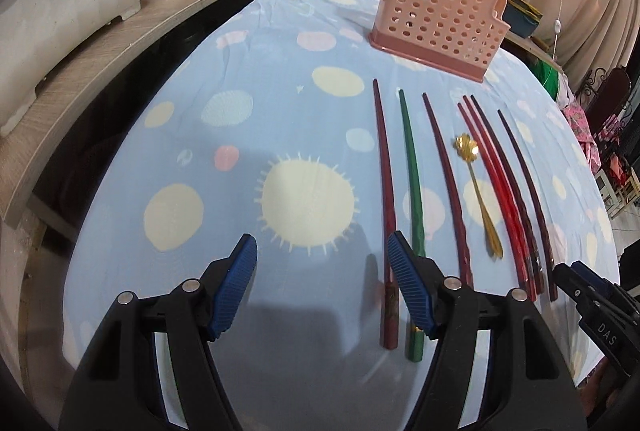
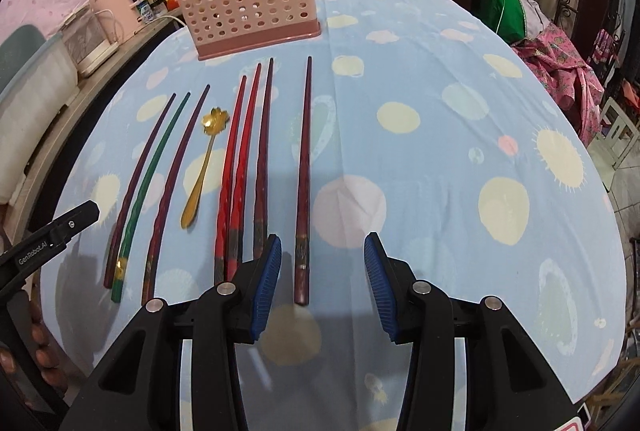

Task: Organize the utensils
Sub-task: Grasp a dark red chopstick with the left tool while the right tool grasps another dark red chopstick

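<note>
Chopsticks (image 2: pixel 303 175) and a gold spoon (image 2: pixel 200 167) lie side by side on the dotted cloth (image 2: pixel 440 151), near the pink basket (image 2: pixel 248 11). We hold our left claw (image 1: pixel 322 287) and right claw (image 2: pixel 322 283) wide apart, gripping nothing.

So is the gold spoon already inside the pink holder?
No, the gold spoon lies flat on the tablecloth among the chopsticks, in front of the pink holder.

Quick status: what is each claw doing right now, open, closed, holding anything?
Left claw: open, empty, above the blue spotted tablecloth.
Right claw: open, holding nothing.
</note>
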### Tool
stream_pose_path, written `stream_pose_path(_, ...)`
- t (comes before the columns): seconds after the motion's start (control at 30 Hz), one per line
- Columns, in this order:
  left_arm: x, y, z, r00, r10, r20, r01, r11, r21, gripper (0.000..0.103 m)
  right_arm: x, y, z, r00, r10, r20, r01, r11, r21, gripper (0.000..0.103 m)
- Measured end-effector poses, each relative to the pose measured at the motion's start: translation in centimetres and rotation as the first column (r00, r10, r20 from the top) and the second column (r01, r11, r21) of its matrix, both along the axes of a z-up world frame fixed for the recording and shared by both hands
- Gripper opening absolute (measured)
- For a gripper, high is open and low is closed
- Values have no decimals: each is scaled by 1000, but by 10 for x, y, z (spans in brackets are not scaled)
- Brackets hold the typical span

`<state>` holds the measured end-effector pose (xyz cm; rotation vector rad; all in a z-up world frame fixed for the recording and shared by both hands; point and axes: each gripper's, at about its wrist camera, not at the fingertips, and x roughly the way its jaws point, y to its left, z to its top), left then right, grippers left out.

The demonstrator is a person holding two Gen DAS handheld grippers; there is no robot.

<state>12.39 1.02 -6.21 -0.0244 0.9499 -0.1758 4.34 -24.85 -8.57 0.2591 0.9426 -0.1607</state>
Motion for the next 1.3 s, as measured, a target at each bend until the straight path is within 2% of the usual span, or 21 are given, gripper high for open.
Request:
stream_pose_path(0.17,-7,0,-3,1000,-5,-4,5,1000,7,64,-3,2,-1,1000,4,1,-4,1000,2,38)
stream_pose_path(0.4,-12,-5,-5,1000,-26,-3,26,999,20,64,-1,5,-5,1000,20,-11,-20,1000,10,24)
stream_pose_path(0.63,-14,-11,-11,999,-46,-19,46,999,23,62,0,7,-8,1000,28,-15,-28,1000,7,18)
stream_pose_path(0.97,-18,-18,-15,997,-68,-30,69,997,25,59,-1,6,-8,1000,26,-13,-26,1000,10,14)
stream_pose_path(1.3,-20,-20,-16,997,-78,-29,79,996,41,50,-1,5,-8,1000,26,-13,-26,1000,11,14)
